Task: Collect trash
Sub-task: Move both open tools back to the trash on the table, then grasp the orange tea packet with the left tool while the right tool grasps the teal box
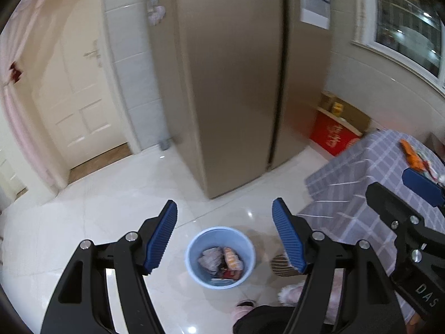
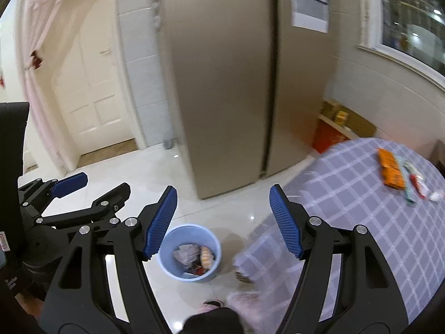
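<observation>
A tall brushed-metal refrigerator (image 2: 222, 83) and glossy pale floor tiles (image 1: 111, 208) are being taken in from above, beside a table (image 2: 361, 222) draped in soft grey checked cloth. On the floor a smooth round blue plastic bin (image 1: 221, 257) is already holding crumpled paper and wrappers, while an orange snack packet (image 2: 390, 171) and smaller wrappers (image 2: 415, 183) are lying near the cloth's far edge. Light, thin and crinkly, probably slippery, they are best pinched across a flat edge; the left gripper (image 1: 224, 238) and right gripper (image 2: 222, 224) are both being held spread and empty.
</observation>
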`<state>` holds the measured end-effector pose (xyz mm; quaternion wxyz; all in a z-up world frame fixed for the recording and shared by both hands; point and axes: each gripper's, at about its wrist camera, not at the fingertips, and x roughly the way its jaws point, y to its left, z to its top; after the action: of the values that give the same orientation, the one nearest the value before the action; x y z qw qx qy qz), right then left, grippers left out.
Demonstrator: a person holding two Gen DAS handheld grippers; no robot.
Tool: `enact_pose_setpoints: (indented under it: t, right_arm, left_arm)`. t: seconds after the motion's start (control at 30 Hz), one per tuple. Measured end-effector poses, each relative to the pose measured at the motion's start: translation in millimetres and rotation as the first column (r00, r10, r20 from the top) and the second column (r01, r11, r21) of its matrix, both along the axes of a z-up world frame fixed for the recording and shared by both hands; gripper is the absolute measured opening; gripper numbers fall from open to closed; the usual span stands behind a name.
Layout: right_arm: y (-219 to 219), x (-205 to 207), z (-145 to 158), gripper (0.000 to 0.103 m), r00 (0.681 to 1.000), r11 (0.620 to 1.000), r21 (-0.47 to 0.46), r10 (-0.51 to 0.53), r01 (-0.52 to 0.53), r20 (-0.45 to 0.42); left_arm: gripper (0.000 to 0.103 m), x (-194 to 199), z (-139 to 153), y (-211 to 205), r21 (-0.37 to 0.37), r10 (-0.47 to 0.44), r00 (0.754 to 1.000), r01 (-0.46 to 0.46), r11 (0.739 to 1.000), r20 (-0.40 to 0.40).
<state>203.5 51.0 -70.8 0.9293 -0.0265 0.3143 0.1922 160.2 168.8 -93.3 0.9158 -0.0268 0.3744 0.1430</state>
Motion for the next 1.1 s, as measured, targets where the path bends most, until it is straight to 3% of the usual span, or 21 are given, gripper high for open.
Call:
enact_pose_setpoints:
  t: [0.23, 0.53, 0.77, 1.03, 1.1]
  right_arm:
    - [-87, 15, 3, 0.070, 0.983, 0.983, -0.001, -0.182, 0.182, -0.005]
    - [-195, 31, -13, 0.070, 0.926, 0.928, 0.000, -0.373, 0.374, -0.057]
    - [-262, 55, -20, 0.070, 0.874, 0.878, -0.009, -0.477, 0.478, -0.096]
    - [-309, 86, -36, 0.070, 0.835, 0.843, 0.003, -0.532, 0.537, -0.140]
    - [-315, 93, -41, 0.070, 0.831, 0.840, 0.007, -0.535, 0.543, -0.151]
  left_arm:
    - [0.070, 39, -9, -82, -0.058, -0.209, 0.978, 0.208, 0.976, -0.019]
    - [0.070, 96, -26, -198, -0.158, -0.434, 0.897, 0.419, 0.894, -0.079]
    - [0.070, 139, -32, -264, -0.164, -0.511, 0.852, 0.491, 0.855, -0.113]
    - [0.070, 189, -37, -310, -0.184, -0.531, 0.838, 0.506, 0.842, -0.123]
    - [0.075, 201, -39, -323, -0.183, -0.548, 0.828, 0.524, 0.832, -0.120]
